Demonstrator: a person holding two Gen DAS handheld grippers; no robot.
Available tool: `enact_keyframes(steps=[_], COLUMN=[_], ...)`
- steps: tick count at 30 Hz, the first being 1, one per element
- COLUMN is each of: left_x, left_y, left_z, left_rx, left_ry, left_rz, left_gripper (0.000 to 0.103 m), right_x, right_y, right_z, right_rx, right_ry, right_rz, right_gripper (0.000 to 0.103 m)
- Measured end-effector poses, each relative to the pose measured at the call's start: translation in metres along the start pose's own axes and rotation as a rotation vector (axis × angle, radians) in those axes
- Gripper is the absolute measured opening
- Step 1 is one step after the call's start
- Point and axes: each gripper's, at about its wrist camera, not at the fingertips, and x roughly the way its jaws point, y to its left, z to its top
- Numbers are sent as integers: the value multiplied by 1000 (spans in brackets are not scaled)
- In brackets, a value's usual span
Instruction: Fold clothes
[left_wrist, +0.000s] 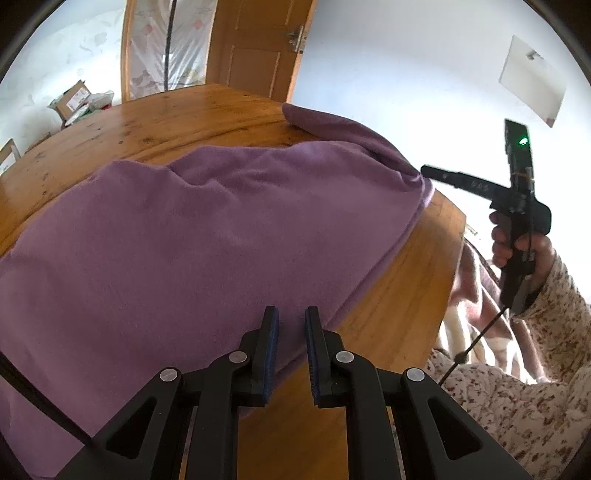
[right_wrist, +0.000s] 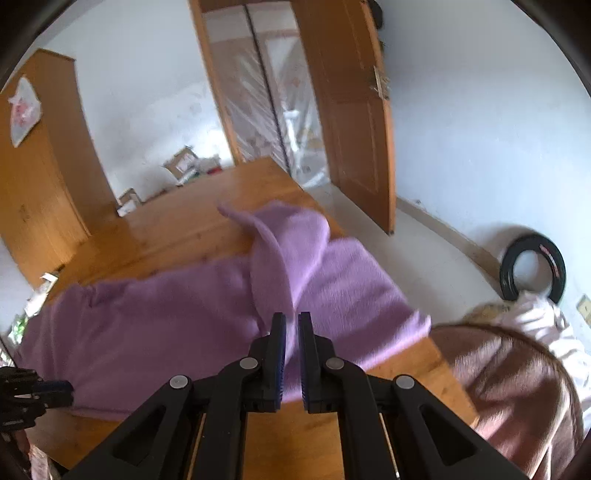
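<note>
The purple fleece garment (left_wrist: 192, 236) is soft, matt cloth with a fine fuzzy nap. It lies on a honey-coloured wooden table (left_wrist: 155, 118) whose varnished top is smooth and glossy, with dark grain and small marks. The left gripper (left_wrist: 291, 325) is matt black plastic with round silvery metal pins and ribbed blue rubbery pads (left_wrist: 272, 339). The floral sleeve (left_wrist: 554, 302) looks like quilted, matt cloth. The wooden door (right_wrist: 354, 122) shows a smooth satin finish.

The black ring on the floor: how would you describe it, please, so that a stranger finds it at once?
Start at the wooden table with the purple garment, then look right across the pale floor to the white wall. The black ring leans there, beside a pale cloth heap. It alone is round, dark and hollow, with a small red mark.
</note>
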Motion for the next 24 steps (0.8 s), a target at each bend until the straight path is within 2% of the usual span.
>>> enact_keyframes(steps=[3, 7, 10, 18, 21, 24], left_x=[2, 13, 22, 33, 36, 38], left_y=[-1, -4, -6, -4, -4, -4], left_z=[6, 15, 19, 34, 36, 38], left_rx=[1, -1, 11, -1, -1, -5], left_ry=[-11, -5, 16, 25, 28, 30], left_rz=[-19, -22, -18, -14, -13, -13], left_gripper=[15, 15, 15, 15, 15, 15], right_x=[6, 28, 47, 96, 113, 125], right_y=[6, 11, 17, 35, 48, 52], right_z=[22, 47, 56, 82, 87, 90], right_rx=[-66, -122, -157, -249, -316, -331], right_ry=[-6, 11, 46, 140, 184, 224], right_rz=[13, 36, 58, 113, 49, 29], right_gripper=[8, 27, 32, 33, 33, 31])
